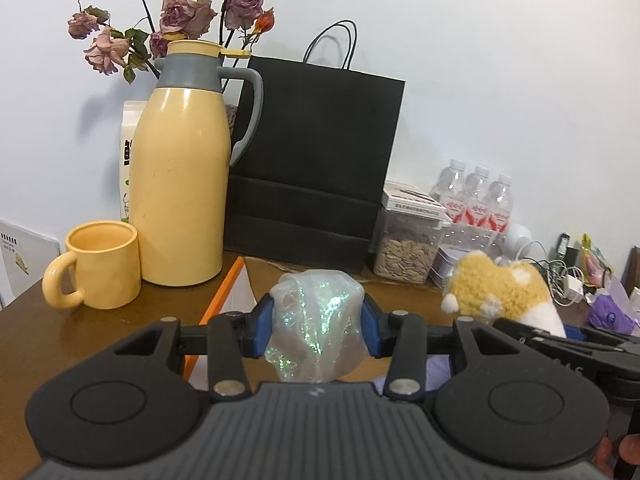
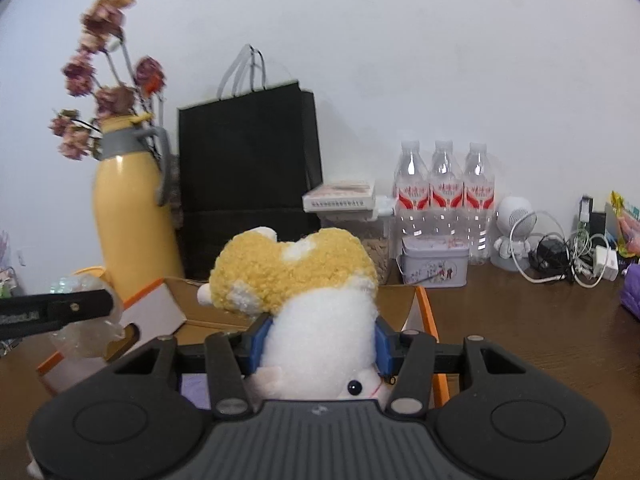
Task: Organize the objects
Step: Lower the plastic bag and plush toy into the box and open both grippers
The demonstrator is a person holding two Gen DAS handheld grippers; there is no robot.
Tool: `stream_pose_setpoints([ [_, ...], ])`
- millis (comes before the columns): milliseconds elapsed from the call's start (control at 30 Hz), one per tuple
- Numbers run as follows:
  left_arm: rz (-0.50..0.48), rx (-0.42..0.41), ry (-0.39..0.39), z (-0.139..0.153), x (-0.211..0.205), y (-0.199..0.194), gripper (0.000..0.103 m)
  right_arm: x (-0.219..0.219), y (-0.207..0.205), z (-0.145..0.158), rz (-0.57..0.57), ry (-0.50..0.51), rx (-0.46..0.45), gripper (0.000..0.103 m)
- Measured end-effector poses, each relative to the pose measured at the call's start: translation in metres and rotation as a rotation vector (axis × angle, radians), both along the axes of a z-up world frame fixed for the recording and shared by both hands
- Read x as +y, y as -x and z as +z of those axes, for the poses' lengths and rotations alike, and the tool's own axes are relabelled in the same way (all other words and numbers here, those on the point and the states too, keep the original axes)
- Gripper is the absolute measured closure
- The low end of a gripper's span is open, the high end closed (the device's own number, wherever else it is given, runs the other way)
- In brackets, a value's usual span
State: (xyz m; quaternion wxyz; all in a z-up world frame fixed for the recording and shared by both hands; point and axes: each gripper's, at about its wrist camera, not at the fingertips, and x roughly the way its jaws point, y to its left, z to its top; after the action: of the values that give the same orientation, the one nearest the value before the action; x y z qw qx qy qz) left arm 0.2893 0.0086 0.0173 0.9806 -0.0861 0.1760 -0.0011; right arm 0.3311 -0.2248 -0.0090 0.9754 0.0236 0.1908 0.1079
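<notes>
Tongs on the left (image 1: pixel 316 330) pinch a glittery clear bag (image 1: pixel 316 320), right tongs (image 2: pixel 322 346) squeeze a plush toy (image 2: pixel 304 280).

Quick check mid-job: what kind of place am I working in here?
Likely a home or office side table against a wall: a yellow thermos with matching mug, bottled water, and a tangle of chargers.

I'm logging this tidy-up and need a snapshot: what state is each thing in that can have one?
left gripper: shut on the glittery plastic bag, lifted.
right gripper: shut on the plush toy, lifted.
cardboard box: open, flaps up.
yellow thermos: upright, lid closed.
yellow mug: upright, looks empty.
black paper bag: standing.
seed container: lidded.
water bottles: upright, capped.
</notes>
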Motion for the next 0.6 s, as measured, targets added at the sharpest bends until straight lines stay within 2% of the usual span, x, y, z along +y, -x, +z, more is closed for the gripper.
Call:
stream_pose_setpoints([
  [200, 0.005, 0.033, -0.022, -0.006, -0.003, -0.027, 0.059, 0.004, -0.032, -0.008, -0.037, 0.039, 0.062, 0.054],
  [433, -0.007, 0.095, -0.051, -0.018, -0.007, -0.047, 0.058, 0.007, -0.045, -0.016, -0.047, 0.063, 0.102, 0.054],
  [500, -0.012, 0.095, -0.061, -0.019, -0.007, -0.048, 0.054, 0.007, -0.047, -0.019, -0.042, 0.067, 0.120, 0.054],
  [600, 0.001, 0.092, -0.075, -0.018, -0.007, -0.046, 0.033, 0.008, -0.048, -0.020, -0.032, 0.064, 0.142, 0.050],
])
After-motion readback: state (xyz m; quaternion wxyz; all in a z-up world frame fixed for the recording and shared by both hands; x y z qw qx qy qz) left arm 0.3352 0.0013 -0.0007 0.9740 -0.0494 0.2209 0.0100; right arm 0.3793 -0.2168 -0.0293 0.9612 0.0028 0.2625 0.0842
